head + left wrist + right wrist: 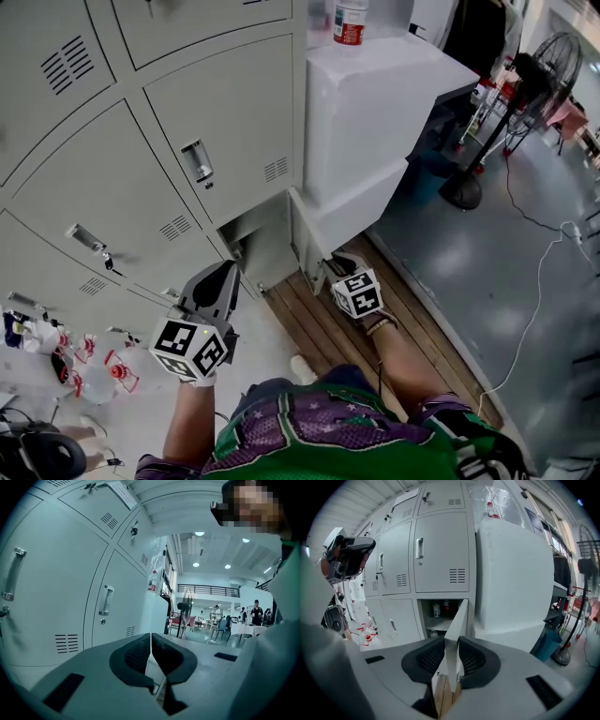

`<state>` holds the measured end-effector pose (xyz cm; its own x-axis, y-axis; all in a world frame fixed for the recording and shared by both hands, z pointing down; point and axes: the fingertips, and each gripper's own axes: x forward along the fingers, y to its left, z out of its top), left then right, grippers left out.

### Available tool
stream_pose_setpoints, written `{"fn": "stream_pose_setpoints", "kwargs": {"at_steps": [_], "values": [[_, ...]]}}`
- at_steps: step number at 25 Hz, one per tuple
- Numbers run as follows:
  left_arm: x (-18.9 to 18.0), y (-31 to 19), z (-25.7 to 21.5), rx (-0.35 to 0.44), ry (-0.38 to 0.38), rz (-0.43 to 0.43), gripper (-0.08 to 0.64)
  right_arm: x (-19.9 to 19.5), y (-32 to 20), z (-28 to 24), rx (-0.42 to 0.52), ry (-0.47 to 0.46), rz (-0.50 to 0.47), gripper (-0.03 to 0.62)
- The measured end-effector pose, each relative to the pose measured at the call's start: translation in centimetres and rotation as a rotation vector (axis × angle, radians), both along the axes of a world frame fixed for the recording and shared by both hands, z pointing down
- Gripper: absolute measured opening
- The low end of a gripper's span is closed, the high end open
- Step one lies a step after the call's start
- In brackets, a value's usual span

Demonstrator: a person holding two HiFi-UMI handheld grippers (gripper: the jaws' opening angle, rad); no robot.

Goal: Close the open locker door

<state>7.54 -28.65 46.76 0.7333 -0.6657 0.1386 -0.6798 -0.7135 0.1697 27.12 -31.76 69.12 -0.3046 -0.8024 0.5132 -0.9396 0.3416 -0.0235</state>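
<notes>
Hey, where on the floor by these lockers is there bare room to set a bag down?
Bare grey floor lies right of the wooden planks, between the white box and the white cable. It is crowded at left below the lockers, with red-capped bottles, and around the fan.

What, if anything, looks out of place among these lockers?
One locker door, at the right end of the bottom row, stands wide open, while the other doors in view are all shut. The right gripper grips its free edge. Nothing looks spilled or damaged.
</notes>
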Motion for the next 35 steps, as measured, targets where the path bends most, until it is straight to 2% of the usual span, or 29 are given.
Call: {"fn": "stream_pose_setpoints", "kwargs": {"at_steps": [18,26,35], "values": [[-7.3,0.8,-1.2,-0.016,-0.007,-0.067,0.029,-8.5,-1.1,-0.1,-0.044,-0.01,-0.095,0.135],[-8.5,0.6,-1.1,-0.029,-0.011,-0.083,0.029,-11.6,-2.2,-0.2,-0.047,-0.02,-0.148,0.147],[-11.5,0.0,-1.3,-0.032,-0.022,-0.177,0.029,-15.2,-4.2,-0.2,-0.019,-0.057,-0.216,0.144]]}}
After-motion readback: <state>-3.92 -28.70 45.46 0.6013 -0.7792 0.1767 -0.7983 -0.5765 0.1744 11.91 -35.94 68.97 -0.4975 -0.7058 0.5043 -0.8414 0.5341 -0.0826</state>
